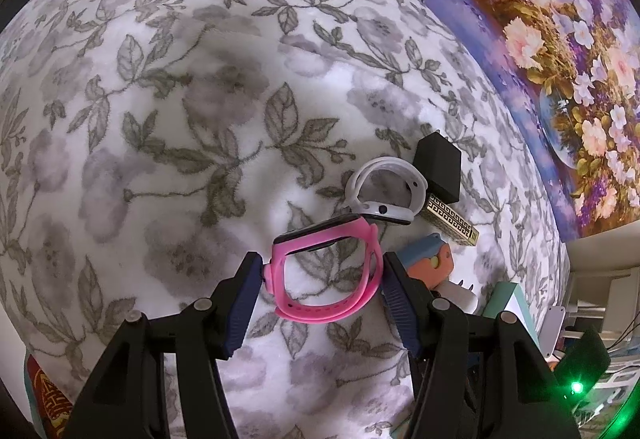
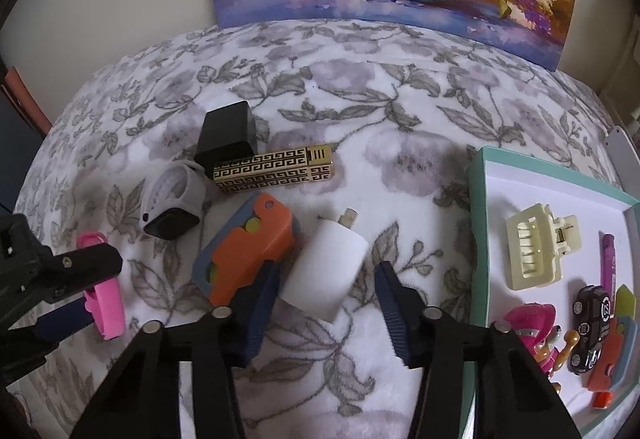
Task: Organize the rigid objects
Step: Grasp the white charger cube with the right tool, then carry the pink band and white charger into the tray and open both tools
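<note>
Pink and rubbery, the watch (image 1: 326,271) stands on edge on the floral bedspread (image 1: 160,119), grasped by the left gripper (image 1: 322,279) across its springy strap, while the right gripper (image 2: 328,291) straddles a light, smooth white charger (image 2: 324,275), jaws not yet pinching its flat sides.

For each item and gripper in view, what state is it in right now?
Left gripper: shut on the pink watch.
Right gripper: open around the white charger, which lies on the blanket.
Grey watch: strap looped, lying free.
Tray: partly filled.
Hair clip: in the tray.
</note>
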Tool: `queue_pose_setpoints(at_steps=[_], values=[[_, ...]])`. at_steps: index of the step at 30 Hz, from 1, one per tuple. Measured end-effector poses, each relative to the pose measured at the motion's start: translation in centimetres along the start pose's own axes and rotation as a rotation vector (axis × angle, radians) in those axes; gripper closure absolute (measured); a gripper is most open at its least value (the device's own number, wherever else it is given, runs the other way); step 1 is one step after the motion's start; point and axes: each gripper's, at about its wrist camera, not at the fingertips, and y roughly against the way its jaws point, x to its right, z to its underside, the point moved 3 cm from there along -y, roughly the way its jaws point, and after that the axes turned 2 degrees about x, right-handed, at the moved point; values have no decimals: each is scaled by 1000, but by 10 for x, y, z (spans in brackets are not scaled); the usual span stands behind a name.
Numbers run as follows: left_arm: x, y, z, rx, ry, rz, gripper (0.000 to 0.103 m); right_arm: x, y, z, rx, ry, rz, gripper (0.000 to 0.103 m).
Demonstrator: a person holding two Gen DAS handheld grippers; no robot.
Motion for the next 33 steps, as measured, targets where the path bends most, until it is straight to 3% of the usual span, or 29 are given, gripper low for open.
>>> queue_pose_setpoints(at_steps=[5,21,33], values=[[0,-5,0,-5,-11,-18,41,-3,-10,0,-13,-1,2,61],[-3,-18,-6,-18,-12,-55,41,-8,-18,-5,29,36,49,69],[10,1,-5,34,-58,-58,41,-1,-8,4,-1,-5,-20,70]])
